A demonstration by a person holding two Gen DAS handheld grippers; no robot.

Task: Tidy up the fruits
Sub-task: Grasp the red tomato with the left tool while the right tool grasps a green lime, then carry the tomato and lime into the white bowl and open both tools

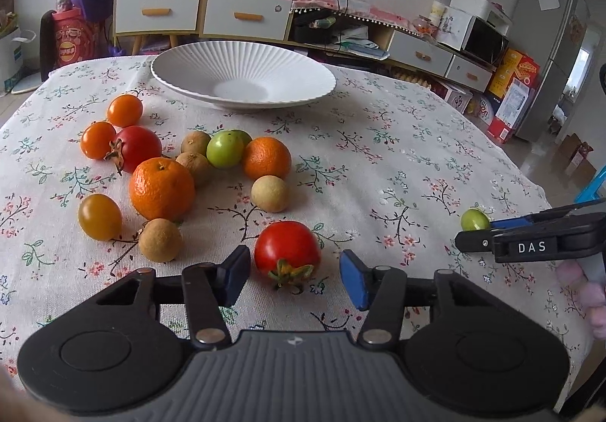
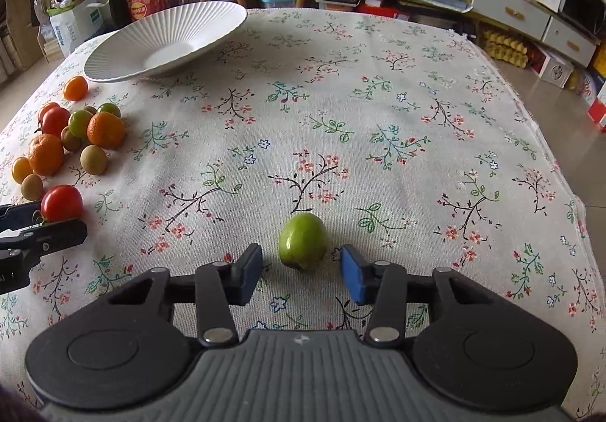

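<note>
Both tilted down over the cloth-covered surface (image 2: 378,81), the left gripper (image 1: 295,280) straddles a glossy red tomato (image 1: 286,249) ungrasped, and the right gripper (image 2: 302,272) straddles a smooth green fruit (image 2: 303,240), pads apart.

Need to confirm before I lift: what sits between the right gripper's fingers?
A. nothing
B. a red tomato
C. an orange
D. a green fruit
D: in the right wrist view the green fruit lies on the tablecloth between the right gripper's fingers, with a small gap on each side; the tomato is at the left gripper instead.
</note>
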